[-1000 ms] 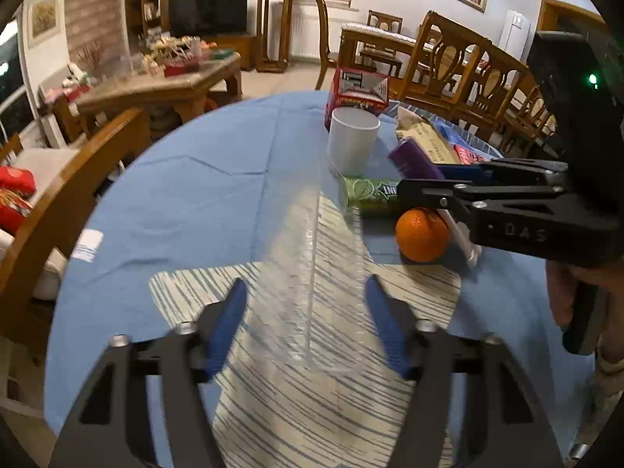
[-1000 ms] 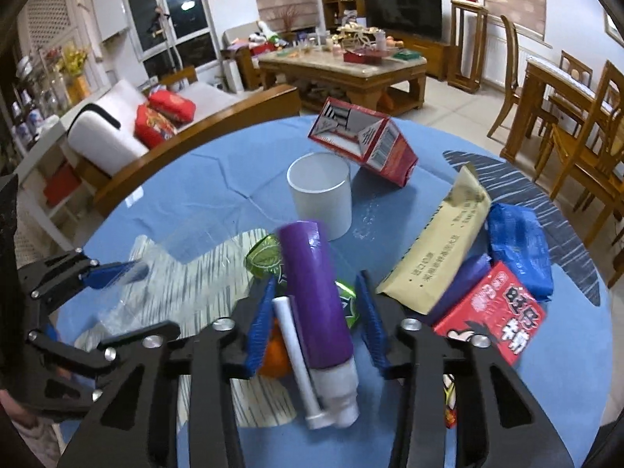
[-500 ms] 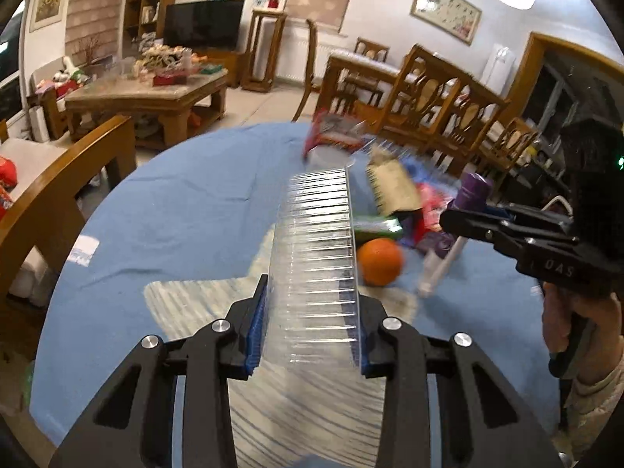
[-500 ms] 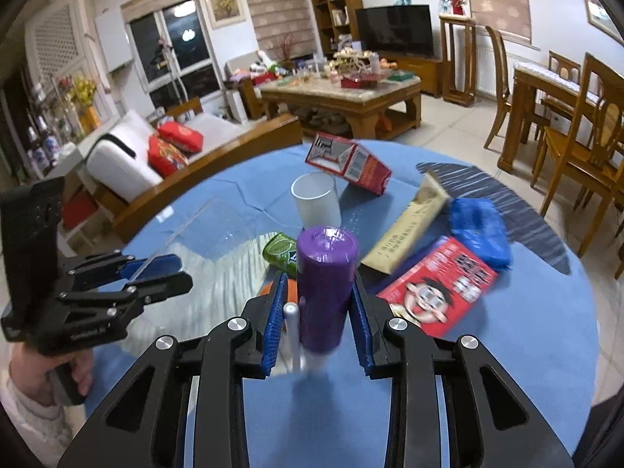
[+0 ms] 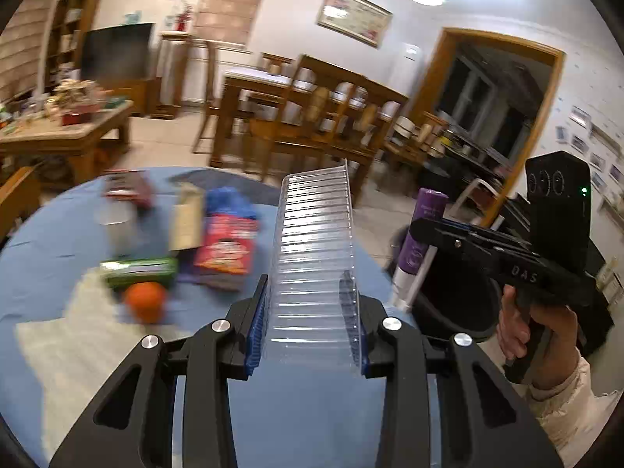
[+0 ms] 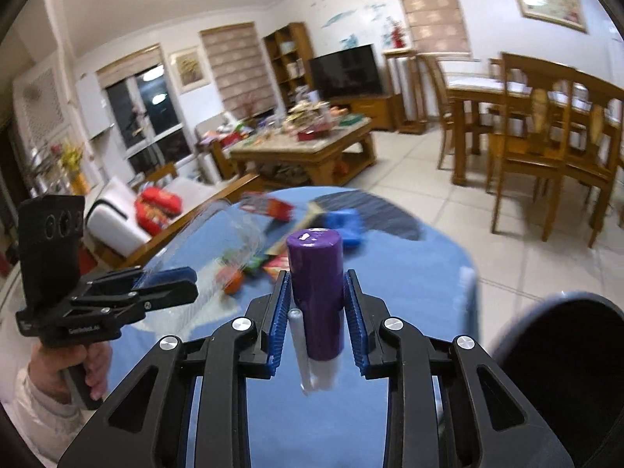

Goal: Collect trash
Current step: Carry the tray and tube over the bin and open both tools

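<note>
**Two pieces of trash lifted over the table**

Both tongs are clenched on loads. Nearest in the left wrist view, the left tongs (image 5: 310,312) grip a clear ribbed plastic tray (image 5: 314,249) by its two long edges; it is see-through, crossed by many ridges, and its long axis runs straight away from the tongs, far end tipped upward. In the right wrist view, the right tongs (image 6: 316,316) squeeze a purple bottle (image 6: 316,292) across its body. The bottle stands roughly upright with its flat purple end up and its white pump end and thin white tube hanging below the pads. To the right, close by, sits the dark rim of a bin (image 6: 561,370). Beyond, on the blue table (image 5: 70,234), lie an orange (image 5: 145,306), a green packet (image 5: 138,269), a red packet (image 5: 226,249), a tan packet (image 5: 187,216), a blue packet (image 5: 230,199), a white cup (image 5: 117,230) and a red carton (image 5: 126,187), all blurred.
</note>
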The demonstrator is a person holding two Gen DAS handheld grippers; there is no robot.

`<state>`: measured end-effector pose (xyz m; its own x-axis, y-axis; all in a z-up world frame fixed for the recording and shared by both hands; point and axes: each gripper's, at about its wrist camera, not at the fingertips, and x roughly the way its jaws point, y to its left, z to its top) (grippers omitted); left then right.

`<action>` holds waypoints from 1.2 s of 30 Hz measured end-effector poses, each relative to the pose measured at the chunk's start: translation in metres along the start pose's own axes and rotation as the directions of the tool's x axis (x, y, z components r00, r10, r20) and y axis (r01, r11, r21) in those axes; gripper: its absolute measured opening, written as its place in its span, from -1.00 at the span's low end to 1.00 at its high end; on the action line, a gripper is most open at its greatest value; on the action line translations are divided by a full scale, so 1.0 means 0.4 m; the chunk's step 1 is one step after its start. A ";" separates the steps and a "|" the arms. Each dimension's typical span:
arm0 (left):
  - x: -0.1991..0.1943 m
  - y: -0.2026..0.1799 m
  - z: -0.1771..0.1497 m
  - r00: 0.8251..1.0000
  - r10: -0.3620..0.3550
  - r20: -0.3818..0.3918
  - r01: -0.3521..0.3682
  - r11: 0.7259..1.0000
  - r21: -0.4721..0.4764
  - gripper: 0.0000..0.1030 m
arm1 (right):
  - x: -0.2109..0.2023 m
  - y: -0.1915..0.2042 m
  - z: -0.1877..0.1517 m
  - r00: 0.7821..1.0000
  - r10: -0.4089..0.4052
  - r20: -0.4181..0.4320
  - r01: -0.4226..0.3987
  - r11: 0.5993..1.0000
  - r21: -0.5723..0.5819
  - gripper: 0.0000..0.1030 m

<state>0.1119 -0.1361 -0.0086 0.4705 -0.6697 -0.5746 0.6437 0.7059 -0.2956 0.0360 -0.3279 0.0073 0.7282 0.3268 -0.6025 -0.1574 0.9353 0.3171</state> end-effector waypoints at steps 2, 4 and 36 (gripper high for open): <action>0.039 -0.057 0.006 0.999 -0.039 -0.016 0.039 0.999 0.024 -0.31 | -0.055 -0.054 -0.018 0.999 -0.037 0.019 0.037 0.999 0.022 -0.49; 0.083 -0.108 0.010 0.996 -0.084 -0.040 0.085 0.995 0.042 -0.31 | -0.093 -0.101 -0.035 0.997 -0.064 0.029 0.063 0.997 0.046 -0.50; 0.685 -0.537 -0.102 0.884 0.113 -0.453 0.131 0.871 0.473 -0.23 | -0.109 -0.564 -0.348 0.873 -0.351 -0.338 0.424 0.890 0.169 -0.49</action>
<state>0.0780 -0.4616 -0.1335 0.2153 -0.4081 -0.8872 0.9078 0.4184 0.0278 -0.0532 -0.5344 -0.1398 0.4655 0.0026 -0.8851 0.2810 0.9478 0.1506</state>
